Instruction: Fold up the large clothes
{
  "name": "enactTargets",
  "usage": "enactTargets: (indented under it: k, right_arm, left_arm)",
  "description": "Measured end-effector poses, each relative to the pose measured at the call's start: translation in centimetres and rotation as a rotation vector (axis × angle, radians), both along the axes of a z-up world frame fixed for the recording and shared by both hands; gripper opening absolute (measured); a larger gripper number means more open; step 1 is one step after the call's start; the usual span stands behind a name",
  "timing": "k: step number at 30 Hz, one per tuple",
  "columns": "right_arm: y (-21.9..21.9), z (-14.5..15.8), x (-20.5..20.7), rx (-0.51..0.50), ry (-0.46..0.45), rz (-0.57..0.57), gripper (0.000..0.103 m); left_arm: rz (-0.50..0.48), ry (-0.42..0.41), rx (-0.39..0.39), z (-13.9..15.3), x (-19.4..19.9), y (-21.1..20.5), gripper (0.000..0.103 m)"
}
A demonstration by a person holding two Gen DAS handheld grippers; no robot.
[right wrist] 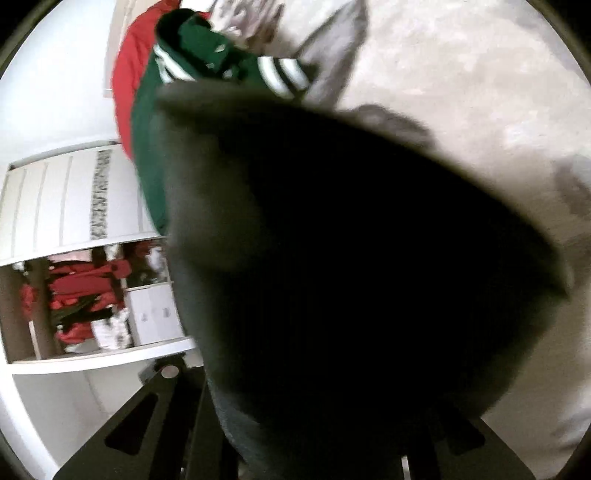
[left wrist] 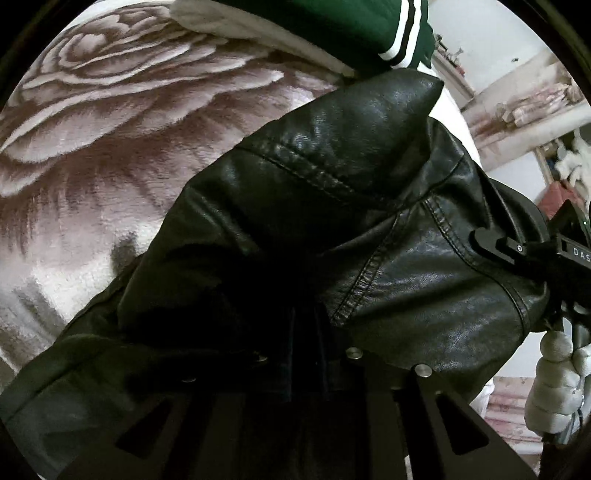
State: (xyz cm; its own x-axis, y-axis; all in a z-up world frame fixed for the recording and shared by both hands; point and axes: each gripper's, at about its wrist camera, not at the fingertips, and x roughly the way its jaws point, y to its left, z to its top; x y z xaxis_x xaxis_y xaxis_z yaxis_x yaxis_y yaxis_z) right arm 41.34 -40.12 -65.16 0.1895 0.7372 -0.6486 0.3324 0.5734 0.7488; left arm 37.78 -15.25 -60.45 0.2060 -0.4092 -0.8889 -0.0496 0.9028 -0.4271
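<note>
Nearest the left wrist lens: 2 black fingers of the left gripper (left wrist: 303, 365) at the bottom edge, 3 round metal studs visible on them, tips buried in dark folds of 1 black leather jacket (left wrist: 332, 206); closed on that jacket by the look of it, with leather bunched between and over the fingers. Just beyond, the jacket filling the middle and lower frame, lifted into a peak, 2 stitched seams catching light, collar or lapel point raised toward the top right. At the right edge, touching the jacket's far fold, the right gripper (left wrist: 491, 240), black, clamped onto the leather; below it 1 gloved hand (left wrist: 557, 384) in pale grey. Behind the jacket, 1 plush blanket (left wrist: 110, 122) with 1 large rose pattern in brown and cream. Farthest, at the top, 1 green garment (left wrist: 351, 22) with white stripes at its cuff, lying on the blanket. From the right wrist view: 2 black fingers at the bottom, a dark blurred mass of the jacket (right wrist: 351, 258) held between them and covering most of the frame. Beyond it the green garment (right wrist: 155, 147) with 2 striped cuffs, then 1 red garment (right wrist: 129, 74), and 1 white shelf unit (right wrist: 74, 206) at the left.
</note>
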Motion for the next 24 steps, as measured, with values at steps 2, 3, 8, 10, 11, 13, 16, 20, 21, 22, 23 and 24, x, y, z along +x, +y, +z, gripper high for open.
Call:
enactTargets:
  k: [2,3,8,10,11,13,16,20,21,22,23,24]
  right_arm:
    - [0.8,0.9,0.3,-0.036,-0.03,0.045,0.018]
    - [1.5,1.6,0.4,-0.054,-0.052,0.071,0.018]
    - [4.8,7.4,-0.8,-0.192,-0.227,0.233,0.018]
    - [7.7,9.8,-2.2,-0.252,-0.302,0.316,0.018]
    - [8.9,10.8,-2.7,-0.276,-0.332,0.353,0.018]
    - [12.2,13.1,-4.2,-0.345,-0.414,0.447,0.018]
    - [18.1,15.8,-6.4,-0.45,-0.537,0.595,0.018]
    - [26.5,16.9,-11.3,-0.563,-0.69,0.844,0.018]
    - [28.2,16.9,-12.4,-0.578,-0.716,0.894,0.018]
    - [30.1,16.8,-14.5,-0.591,-0.75,0.963,0.018]
    - [32.4,16.5,-16.7,-0.601,-0.787,1.049,0.018]
    - [34.2,15.8,-18.6,-0.609,-0.818,1.12,0.018]
  left_arm:
    - [0.024,0.001,-0.023,0.4,-0.4,0.6,0.012]
    - [0.046,0.005,-0.031,0.9,-0.6,0.9,0.012]
    - [0.196,-0.042,0.068,5.3,-3.7,4.4,0.012]
    - [0.271,-0.082,0.088,7.3,-5.8,6.7,0.012]
    - [0.326,-0.104,0.124,8.6,-7.7,8.7,0.02]
    - [0.394,-0.115,0.191,10.0,-9.9,11.6,0.04]
    - [0.552,-0.109,0.285,12.0,-14.9,17.5,0.071]
    - [0.734,-0.132,0.4,14.1,-21.4,23.7,0.072]
    - [0.773,-0.143,0.428,14.8,-23.1,25.0,0.073]
    - [0.796,-0.151,0.444,15.2,-24.2,25.7,0.073]
    - [0.836,-0.159,0.466,15.8,-26.0,27.0,0.073]
    - [0.867,-0.163,0.474,16.3,-27.6,28.1,0.073]
